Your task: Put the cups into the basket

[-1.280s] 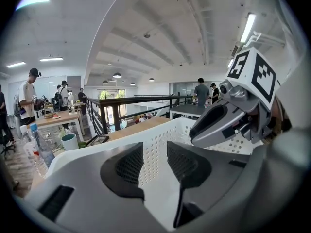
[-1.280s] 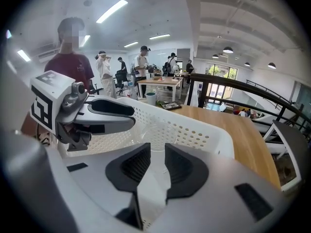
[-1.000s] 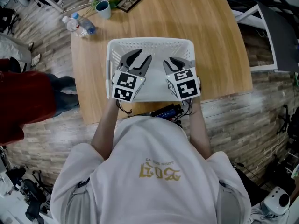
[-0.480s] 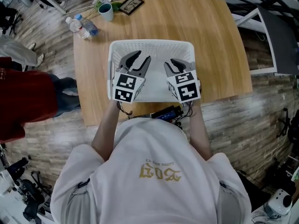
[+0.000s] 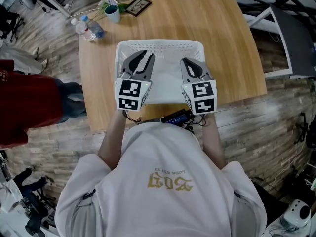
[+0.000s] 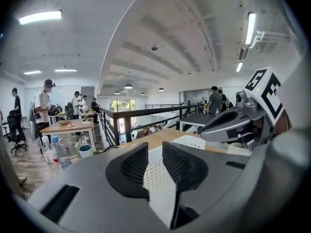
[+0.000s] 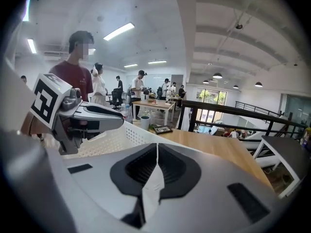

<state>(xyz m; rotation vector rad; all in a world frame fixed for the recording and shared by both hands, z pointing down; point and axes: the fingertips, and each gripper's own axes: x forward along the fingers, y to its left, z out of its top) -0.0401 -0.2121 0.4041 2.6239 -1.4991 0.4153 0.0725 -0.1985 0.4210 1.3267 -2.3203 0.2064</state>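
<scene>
Sitting at the far left corner of the table (image 5: 207,28), the cup (image 5: 112,12) is well apart from the basket (image 5: 160,45). Left gripper (image 5: 140,58), over the basket, has just been closing to a narrow gap with nothing between; right gripper (image 5: 187,62) is pinched together, empty. Best to reopen wide, then reach far-left for the cup.

The left hand-held gripper (image 5: 146,56) and right hand-held gripper (image 5: 186,61) have both lifted higher over the basket (image 5: 158,44) (each looks larger from the head view). The left one's jaws have just been closing, with nothing between them.
</scene>
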